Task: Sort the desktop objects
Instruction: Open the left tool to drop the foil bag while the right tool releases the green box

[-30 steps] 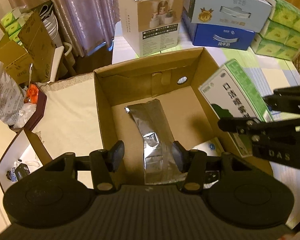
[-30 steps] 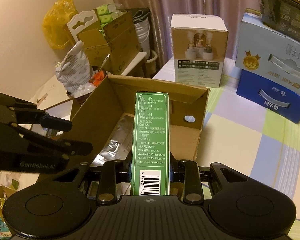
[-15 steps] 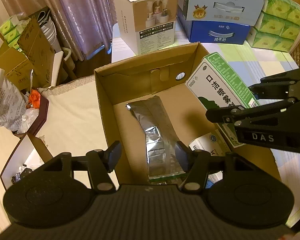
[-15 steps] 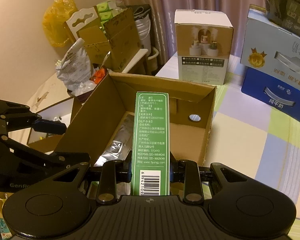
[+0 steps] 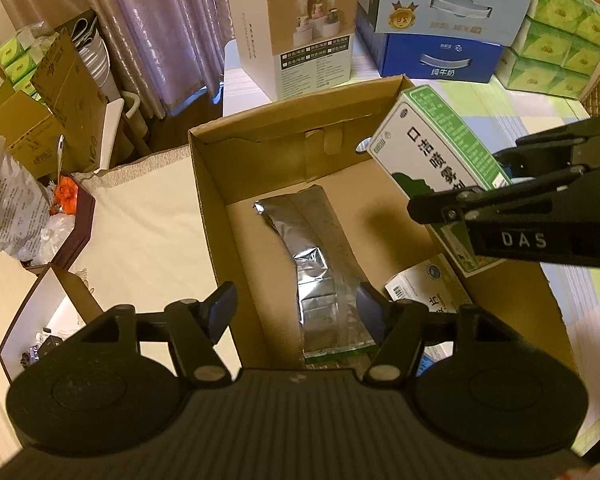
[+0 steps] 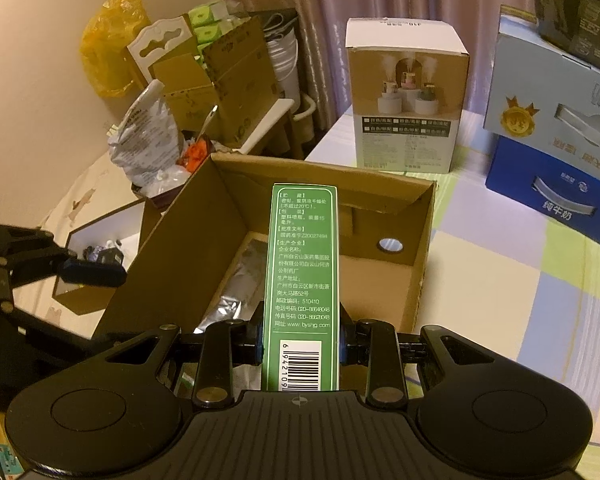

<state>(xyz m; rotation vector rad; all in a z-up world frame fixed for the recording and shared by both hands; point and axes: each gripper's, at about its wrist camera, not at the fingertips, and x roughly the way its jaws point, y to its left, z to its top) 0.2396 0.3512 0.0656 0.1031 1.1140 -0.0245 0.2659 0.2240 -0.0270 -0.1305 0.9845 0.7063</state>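
Observation:
An open cardboard box point(image 5: 208, 216) point(image 6: 424, 240) stands on the table. A silver foil pouch point(image 5: 320, 256) point(image 6: 236, 284) lies flat inside it, with a small white medicine box point(image 5: 424, 286) beside it at the right. My right gripper point(image 6: 300, 340) is shut on a green and white medicine box point(image 6: 304, 280) point(image 5: 436, 160) and holds it over the right side of the cardboard box. My left gripper point(image 5: 296, 306) is open and empty above the box's near edge.
A white humidifier box point(image 5: 300, 28) point(image 6: 408, 96) stands behind the cardboard box. Blue milk cartons point(image 5: 440, 56) point(image 6: 552, 196) and green tissue packs point(image 5: 556, 40) are at the back right. Bags and cartons point(image 5: 40, 120) clutter the left, off the table.
My right gripper has carried the green medicine box leftward and forward, over the cardboard box. My left gripper has drawn back a little and stays open.

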